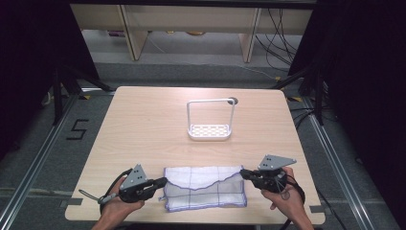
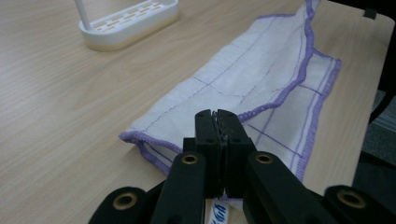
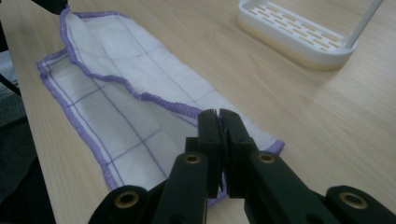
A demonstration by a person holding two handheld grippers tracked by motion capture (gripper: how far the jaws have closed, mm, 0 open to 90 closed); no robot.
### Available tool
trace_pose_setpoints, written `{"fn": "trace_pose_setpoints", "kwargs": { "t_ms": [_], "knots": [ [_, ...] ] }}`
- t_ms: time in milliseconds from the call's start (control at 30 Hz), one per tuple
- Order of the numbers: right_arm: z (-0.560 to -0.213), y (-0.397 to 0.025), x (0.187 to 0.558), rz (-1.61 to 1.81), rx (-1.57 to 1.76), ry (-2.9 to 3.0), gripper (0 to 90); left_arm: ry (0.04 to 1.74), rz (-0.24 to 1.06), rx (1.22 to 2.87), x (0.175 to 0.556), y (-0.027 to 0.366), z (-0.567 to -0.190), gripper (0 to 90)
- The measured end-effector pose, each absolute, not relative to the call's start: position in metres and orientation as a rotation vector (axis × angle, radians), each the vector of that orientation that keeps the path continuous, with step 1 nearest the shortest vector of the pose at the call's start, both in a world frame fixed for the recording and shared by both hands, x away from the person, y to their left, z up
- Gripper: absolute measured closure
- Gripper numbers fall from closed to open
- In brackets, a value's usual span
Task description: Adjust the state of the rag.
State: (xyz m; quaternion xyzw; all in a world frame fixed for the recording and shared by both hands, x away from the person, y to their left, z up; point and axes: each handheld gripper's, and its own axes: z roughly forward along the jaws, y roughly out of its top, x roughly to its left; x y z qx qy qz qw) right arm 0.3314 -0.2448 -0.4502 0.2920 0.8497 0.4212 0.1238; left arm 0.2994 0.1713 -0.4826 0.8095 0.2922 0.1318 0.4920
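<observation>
Both tongs, left (image 2: pixel 218 122) and right (image 3: pixel 219 120), are pressed together over opposite ends of the folded cloth (image 1: pixel 205 187).

The cloth (image 1: pixel 205 188) is white with a thin purple grid and purple stitched edging. The rack (image 1: pixel 209 131) is white, the surface (image 1: pixel 143 129) pale wood-grain, the tongs (image 2: pixel 217 122) black.

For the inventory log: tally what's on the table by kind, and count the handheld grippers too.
Cloths: 1, the white cloth with purple edging, folded, near the front edge.
Racks: 1, the white rack with a tall loop handle, farther back.
Grippers: 2, the left gripper and the right gripper, one at each end of the cloth, jaws closed.
Total: 4.
</observation>
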Motion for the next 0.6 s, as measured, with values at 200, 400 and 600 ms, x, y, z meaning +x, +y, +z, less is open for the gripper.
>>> {"fn": "trace_pose_setpoints", "kwargs": {
  "t_ms": [200,400,600],
  "knots": [
    [-0.459,-0.245,0.321,1.204,0.874,2.519,87.9,0.691,0.303,2.009,0.287,0.172,-0.490,87.3],
    [-0.463,-0.242,0.312,1.182,0.832,2.558,87.9,0.652,0.317,2.071,0.279,0.171,-0.494,87.1],
    [-0.468,-0.244,0.303,1.151,0.849,2.587,87.9,0.659,0.277,2.090,0.271,0.171,-0.501,87.0]
  ]
}}
